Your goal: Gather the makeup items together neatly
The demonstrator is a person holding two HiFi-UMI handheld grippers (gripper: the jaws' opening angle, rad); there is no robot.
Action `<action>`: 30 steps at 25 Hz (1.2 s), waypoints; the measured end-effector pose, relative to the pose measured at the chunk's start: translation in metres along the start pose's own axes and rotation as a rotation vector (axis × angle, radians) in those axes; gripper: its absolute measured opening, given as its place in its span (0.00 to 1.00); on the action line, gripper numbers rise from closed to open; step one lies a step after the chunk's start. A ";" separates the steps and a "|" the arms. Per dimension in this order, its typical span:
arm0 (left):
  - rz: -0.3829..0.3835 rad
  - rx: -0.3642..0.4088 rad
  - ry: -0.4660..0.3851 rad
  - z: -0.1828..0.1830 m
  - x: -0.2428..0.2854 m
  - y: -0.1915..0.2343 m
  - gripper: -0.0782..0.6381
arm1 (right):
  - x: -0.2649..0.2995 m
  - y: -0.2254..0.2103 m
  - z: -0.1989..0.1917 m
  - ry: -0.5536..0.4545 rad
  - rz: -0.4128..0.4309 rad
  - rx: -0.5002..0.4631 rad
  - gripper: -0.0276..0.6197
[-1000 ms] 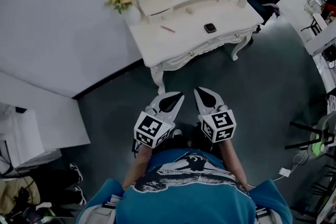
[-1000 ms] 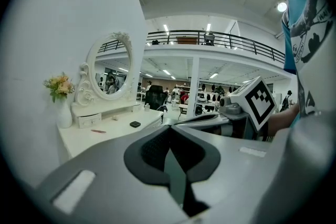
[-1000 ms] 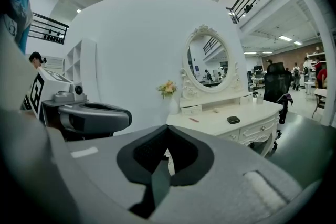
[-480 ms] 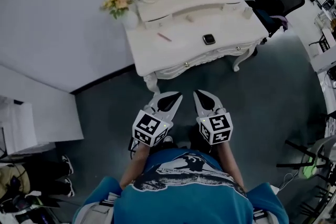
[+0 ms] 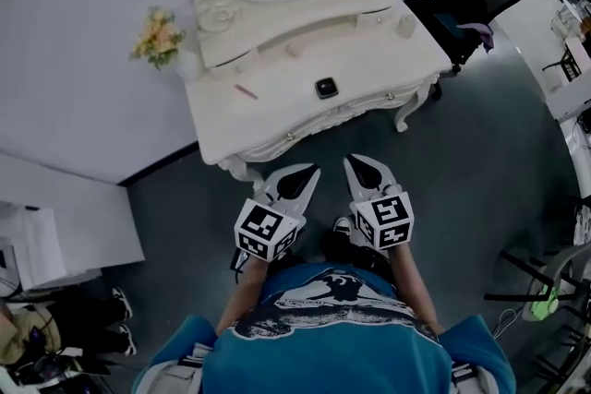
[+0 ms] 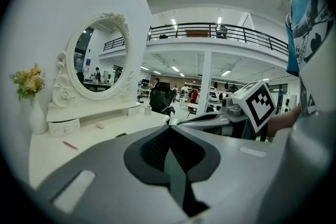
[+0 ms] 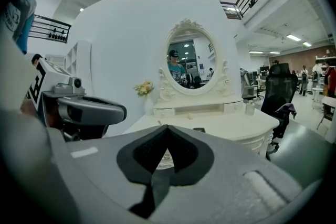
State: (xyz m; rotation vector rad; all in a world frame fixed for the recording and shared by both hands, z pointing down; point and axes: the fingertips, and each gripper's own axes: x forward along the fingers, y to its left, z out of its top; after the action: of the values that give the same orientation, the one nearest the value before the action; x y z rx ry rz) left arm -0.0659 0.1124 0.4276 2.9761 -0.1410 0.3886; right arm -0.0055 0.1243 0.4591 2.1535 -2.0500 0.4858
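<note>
Close to the person's body, the left gripper (image 5: pixel 309 173) and the right gripper (image 5: pixel 358 167) are held side by side, and both point forward at the white dressing table (image 5: pixel 369 60). Each one has its jaws fully together with nothing between them; the two gripper views show this clearly. In my judgement, neither tip has reached the table edge.

Just ahead on the table top lies the dark compact (image 5: pixel 325 88). It is almost on the line between the two tips, so both grippers are about equally near to it. To the left of it, well apart, lies the pink stick (image 5: pixel 246 91). Its long axis runs roughly along the front edge of the table, across the direction in which the grippers point, and the left gripper is the nearer one. Farther back sits a small pale item (image 5: pixel 291 51). At the far right corner stands a small bottle (image 5: pixel 406 25), on the side of the right gripper. The items lie spread apart, so I judge that the gathering is not yet begun.
</note>
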 end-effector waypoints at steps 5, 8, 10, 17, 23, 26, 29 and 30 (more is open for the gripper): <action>0.040 -0.005 0.007 0.007 0.036 -0.008 0.13 | 0.001 -0.043 0.005 -0.011 0.026 0.008 0.05; 0.074 -0.007 0.022 0.006 0.047 -0.010 0.13 | 0.004 -0.056 0.002 -0.007 0.052 0.019 0.05; 0.090 -0.007 0.033 0.006 0.050 -0.012 0.13 | 0.007 -0.061 -0.001 -0.001 0.070 0.036 0.05; 0.172 -0.011 0.069 0.005 0.037 -0.007 0.13 | 0.021 -0.059 0.000 -0.009 0.133 0.090 0.05; 0.217 -0.027 0.096 -0.003 0.031 0.011 0.13 | 0.037 -0.054 -0.014 0.024 0.161 0.115 0.05; 0.212 -0.033 0.093 -0.001 0.039 0.027 0.13 | 0.049 -0.062 -0.012 0.031 0.149 0.115 0.05; 0.187 -0.032 0.094 0.002 0.056 0.040 0.13 | 0.060 -0.079 -0.008 0.034 0.118 0.115 0.05; 0.177 -0.030 0.093 0.003 0.062 0.045 0.13 | 0.063 -0.085 -0.007 0.035 0.106 0.116 0.05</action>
State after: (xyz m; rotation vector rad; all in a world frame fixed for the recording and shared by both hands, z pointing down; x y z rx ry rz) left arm -0.0101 0.0631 0.4462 2.9182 -0.3985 0.5397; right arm 0.0794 0.0724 0.4963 2.0889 -2.1757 0.6660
